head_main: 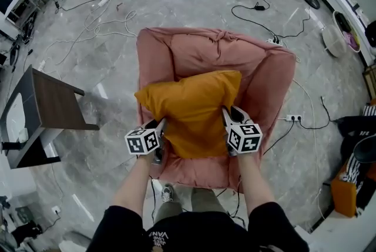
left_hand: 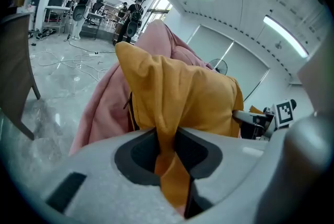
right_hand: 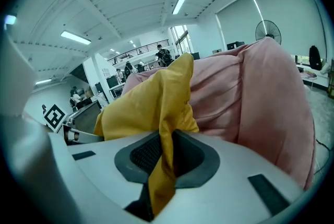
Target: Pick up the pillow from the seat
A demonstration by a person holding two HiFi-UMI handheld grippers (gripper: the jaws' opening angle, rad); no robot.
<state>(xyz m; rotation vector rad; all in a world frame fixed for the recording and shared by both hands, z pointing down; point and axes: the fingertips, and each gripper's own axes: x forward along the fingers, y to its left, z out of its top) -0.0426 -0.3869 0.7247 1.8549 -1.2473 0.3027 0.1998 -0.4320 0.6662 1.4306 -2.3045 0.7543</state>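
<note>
Pillow: a mustard-yellow pillow (head_main: 191,107) sits in the seat of a pink armchair (head_main: 276,69), its top leaning toward the backrest. I cannot tell whether its lower edge is clear of the seat.
Left gripper: the left gripper (head_main: 162,126) is at the pillow's lower left edge. Its own view shows the jaws drawn narrow, with a fold of the yellow fabric pinched between them.
Right gripper: the right gripper (head_main: 225,113) is at the pillow's right edge, beside the chair's right arm. Its jaws are also narrow and clamp a hanging fold of the same fabric.
Pillow edges: the top left corner sticks out past the chair's left arm. The right side lies inside the arm.
Chair walls: padded arms and the backrest close the seat on three sides. The front is open toward the person.
Person: the person stands at the chair's front edge with both forearms reaching over it.
Left of chair: a dark wooden side table (head_main: 56,105) stands apart from the chair, with bare grey marble floor (head_main: 111,145) between them.
Behind chair: loose white cables (head_main: 103,24) and a black cable (head_main: 258,22) trail across the floor.
Right of chair: a white power strip (head_main: 292,118) lies just beside the chair.
</note>
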